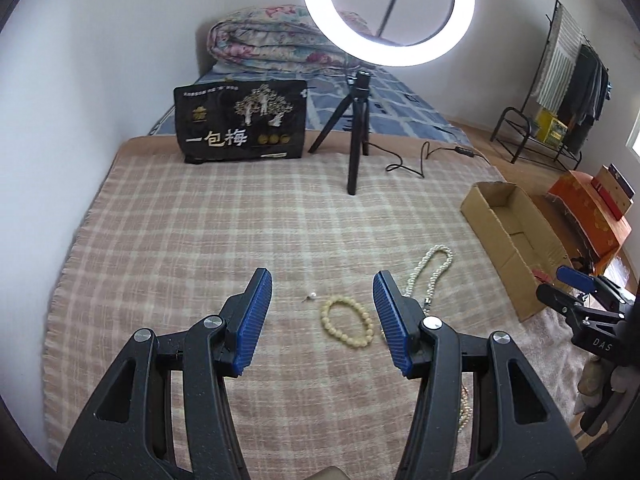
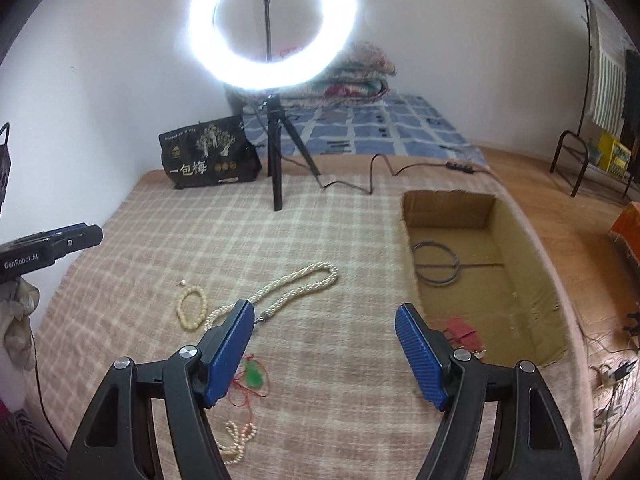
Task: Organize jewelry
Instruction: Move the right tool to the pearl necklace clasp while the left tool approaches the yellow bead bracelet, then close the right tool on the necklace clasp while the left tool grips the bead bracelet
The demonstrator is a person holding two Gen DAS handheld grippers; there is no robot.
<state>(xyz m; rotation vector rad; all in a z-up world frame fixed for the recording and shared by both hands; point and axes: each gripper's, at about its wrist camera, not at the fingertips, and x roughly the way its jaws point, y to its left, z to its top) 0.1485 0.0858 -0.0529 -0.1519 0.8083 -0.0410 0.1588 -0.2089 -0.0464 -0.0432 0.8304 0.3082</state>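
Note:
Jewelry lies loose on a pink plaid blanket [image 1: 200,240]. A cream bead bracelet [image 1: 325,316] and a tiny pearl earring [image 1: 312,297] sit just beyond my left gripper [image 1: 322,276], which hovers open and empty. A twisted pearl necklace [image 2: 304,276] stretches ahead of my right gripper [image 2: 325,308], also open and empty. By its left finger lie a green pendant on red cord [image 2: 255,378] and a small pearl strand [image 2: 240,436]. The bracelet [image 2: 181,310] shows left of it.
An open cardboard box [image 2: 448,212] at the blanket's right edge holds a grey bangle [image 2: 436,264] and a red item [image 2: 460,334]. A ring light on a tripod [image 2: 276,184], its cable and a black bag [image 2: 208,160] stand at the back.

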